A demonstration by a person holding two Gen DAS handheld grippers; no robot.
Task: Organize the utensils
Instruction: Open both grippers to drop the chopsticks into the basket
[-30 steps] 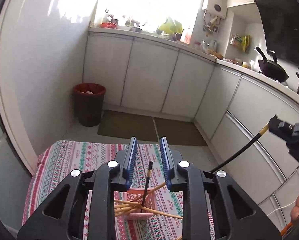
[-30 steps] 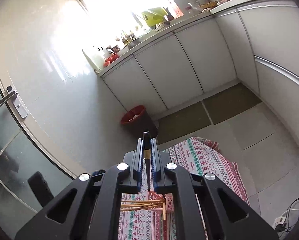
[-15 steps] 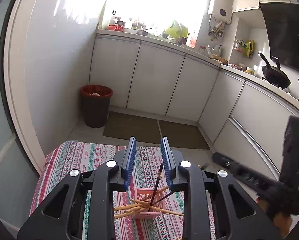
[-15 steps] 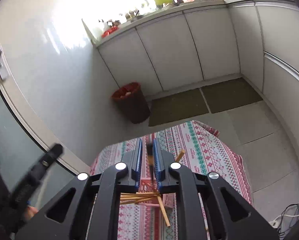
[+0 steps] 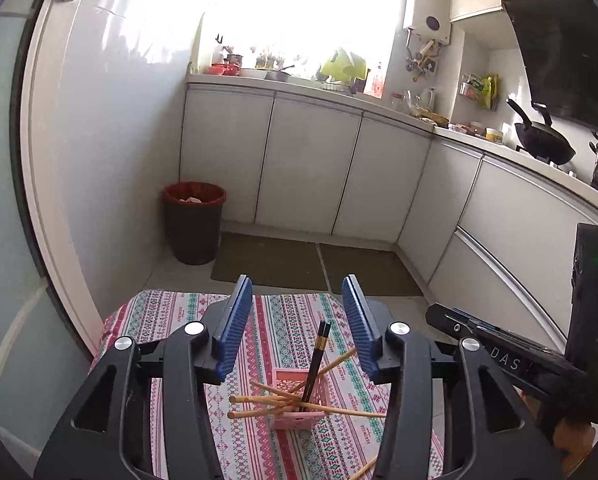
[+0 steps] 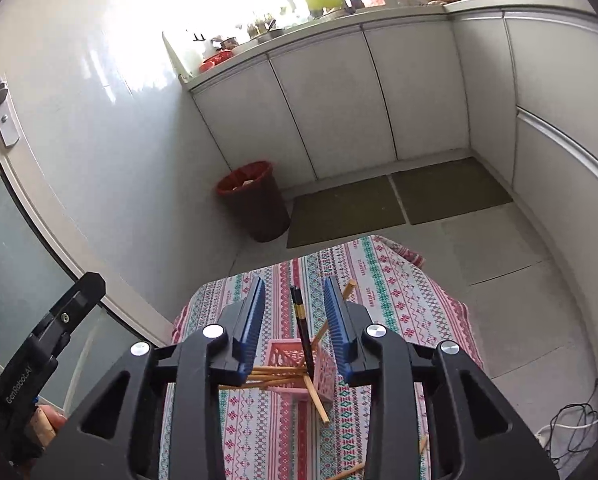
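Observation:
A small pink basket (image 5: 295,420) (image 6: 287,354) stands on a patterned tablecloth (image 5: 283,332) (image 6: 383,292). It holds several wooden chopsticks (image 5: 267,400) (image 6: 275,372) and a pair of black chopsticks (image 5: 317,354) (image 6: 302,328) standing nearly upright. My left gripper (image 5: 297,304) is open and empty, above and behind the basket. My right gripper (image 6: 293,300) is open, its pads on either side of the black chopsticks without touching them. A loose wooden chopstick (image 5: 365,468) (image 6: 349,472) lies on the cloth near me.
A dark bin with a red liner (image 5: 195,226) (image 6: 255,200) stands on the floor by the wall. White cabinets (image 5: 307,168) run along the back and right. Floor mats (image 5: 271,260) lie beyond the table. Cables (image 6: 571,428) lie on the floor at right.
My right gripper came down over the basket and opened, letting go of the black chopstick, which now stands in the basket. My left gripper opened wider.

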